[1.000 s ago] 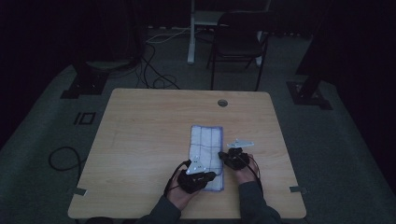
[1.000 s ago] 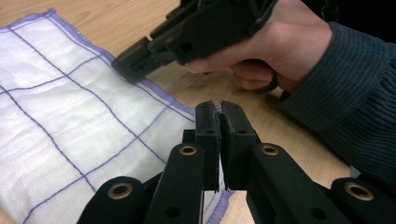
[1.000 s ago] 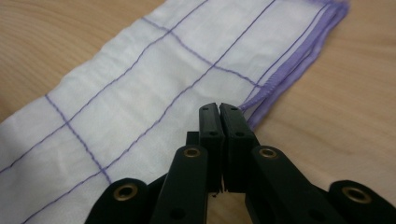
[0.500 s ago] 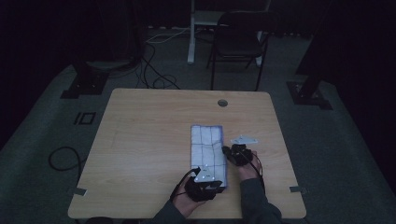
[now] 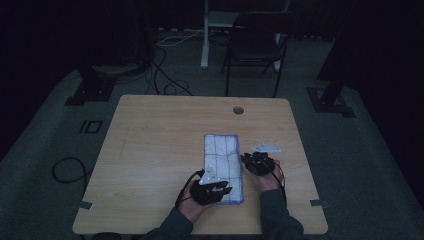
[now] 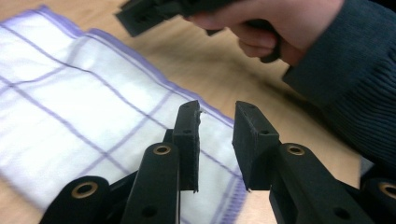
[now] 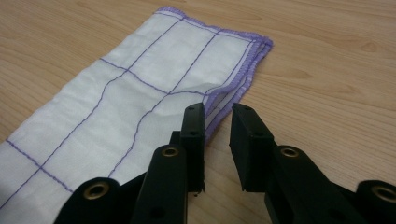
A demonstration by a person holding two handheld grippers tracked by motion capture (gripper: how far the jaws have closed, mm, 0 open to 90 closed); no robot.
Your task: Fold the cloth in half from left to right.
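Both tongs are standing released with a gap between their jaws: the left tongs (image 5: 216,186) are hovering over the bottom corner of the folded cloth (image 5: 223,162) at lower centre of the high view, and the right tongs (image 5: 252,162) are sitting just beside its right-hand edge. That white cloth with purple lines is lying flat on the wooden surface (image 5: 150,150), its layered purple hem (image 7: 233,100) showing just ahead of the right jaws. Judging from this, each pair should be sliding one jaw under the hem and catching every layer before closing, or the fold is likely slipping apart.
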